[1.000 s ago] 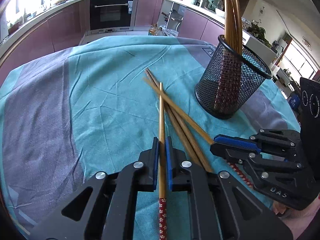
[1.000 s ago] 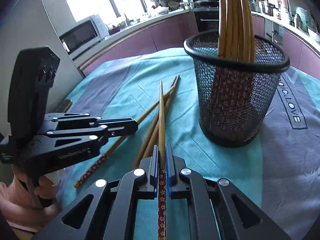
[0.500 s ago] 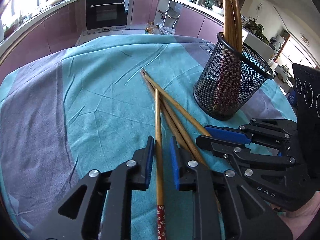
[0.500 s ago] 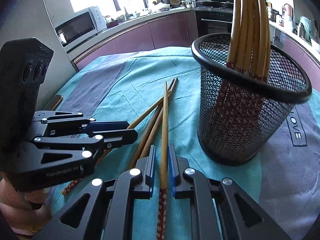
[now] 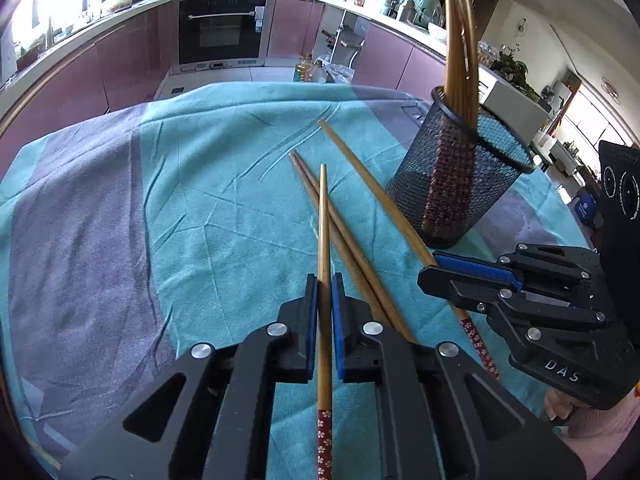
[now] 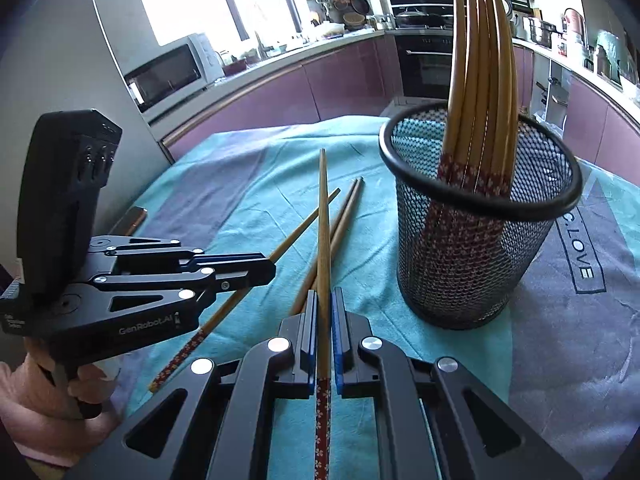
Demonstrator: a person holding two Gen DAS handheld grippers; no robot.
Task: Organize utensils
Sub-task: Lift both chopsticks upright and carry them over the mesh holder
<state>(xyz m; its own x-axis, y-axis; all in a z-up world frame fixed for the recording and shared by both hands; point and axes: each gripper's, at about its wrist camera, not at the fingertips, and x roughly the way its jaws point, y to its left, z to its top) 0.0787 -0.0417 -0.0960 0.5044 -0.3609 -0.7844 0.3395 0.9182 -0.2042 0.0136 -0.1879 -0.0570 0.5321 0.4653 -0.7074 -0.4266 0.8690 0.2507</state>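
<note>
A black mesh cup (image 5: 456, 184) (image 6: 480, 240) stands on the teal cloth and holds several wooden chopsticks (image 6: 476, 80). My left gripper (image 5: 324, 284) is shut on one chopstick (image 5: 323, 224), red patterned end toward me. My right gripper (image 6: 324, 300) is shut on another chopstick (image 6: 323, 216), lifted and pointing forward left of the cup. Two brown chopsticks (image 5: 340, 228) (image 6: 344, 216) lie on the cloth. Each gripper shows in the other's view: the right one (image 5: 436, 272), the left one (image 6: 264, 268).
A teal and grey cloth (image 5: 200, 200) covers the table. Kitchen cabinets and an oven (image 5: 222, 28) stand behind. A microwave (image 6: 168, 72) sits on the counter at the left. The table edge curves close behind the cup.
My left gripper opened half a second ago and has shut again on a chopstick. My right gripper has lifted its chopstick off the cloth, and both have drawn back a little.
</note>
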